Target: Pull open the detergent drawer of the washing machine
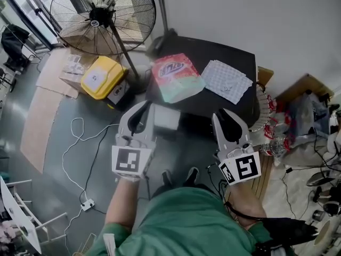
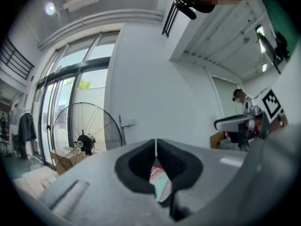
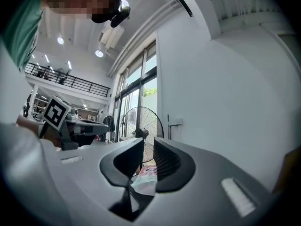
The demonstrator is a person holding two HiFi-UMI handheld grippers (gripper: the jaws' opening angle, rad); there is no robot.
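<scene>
The washing machine's dark top (image 1: 213, 52) lies ahead of me in the head view. On it are a pink and green detergent bag (image 1: 176, 78) and a patterned cloth (image 1: 226, 80). A pale box-shaped part (image 1: 166, 119) juts out below the top's near left edge; I cannot tell whether it is the drawer. My left gripper (image 1: 145, 106) is just left of that part, its jaws closed with nothing between them (image 2: 155, 142). My right gripper (image 1: 224, 114) hovers at the top's near right edge. Its jaws stand a little apart and empty (image 3: 148, 142).
A large standing fan (image 1: 101, 17) and a yellow case (image 1: 103, 77) are at the left, with cardboard sheets (image 1: 40, 127) beside them. A white cable and power strip (image 1: 87, 204) lie on the floor. Bottles, wires and clutter (image 1: 298, 132) crowd the right side.
</scene>
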